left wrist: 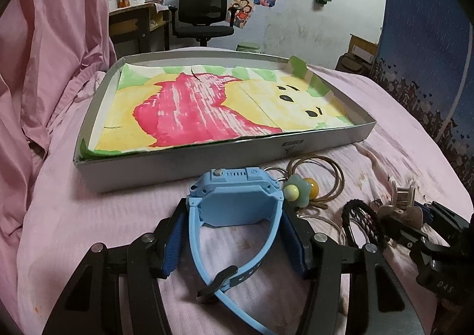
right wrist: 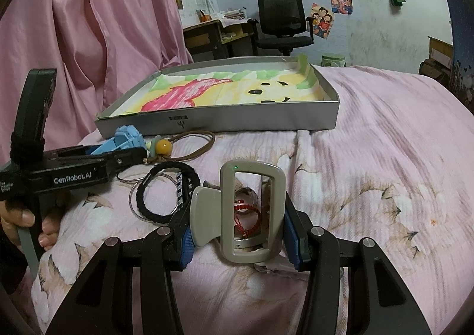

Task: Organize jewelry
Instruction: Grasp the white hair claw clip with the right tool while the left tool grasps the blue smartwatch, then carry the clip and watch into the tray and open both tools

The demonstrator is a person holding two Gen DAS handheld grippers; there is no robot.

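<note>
Left wrist view: the left tongs [left wrist: 237, 213] were clamped on the light blue watch [left wrist: 234, 195], blue pads against both sides of its case, the strap looping back between the fingers.
Right wrist view: the right tongs [right wrist: 237, 234] were clamped on a grey hair claw clip [right wrist: 251, 213], held upright between the blue pads.
Watch position: low over the pink bedspread [left wrist: 89, 216], just in front of the tray's near wall.
Tray: a shallow grey cardboard tray [left wrist: 207, 161] lay on the bed, lined with a painted red, yellow and green sheet [left wrist: 189, 109]; nothing else lay in it.
Loose pieces: a brown hair tie with yellow and green beads [right wrist: 161, 146], a black braided band [right wrist: 166, 191] and thin metal rings [right wrist: 133, 179] lay on the bedspread between the two tongs.
Behind the clip: a red beaded bracelet [right wrist: 247, 210] showed through its frame.
Hand: fingers [right wrist: 49, 229] wrapped the left tongs' handle.
Background: a black office chair [left wrist: 203, 9] stood beside a cluttered desk [left wrist: 133, 20].
</note>
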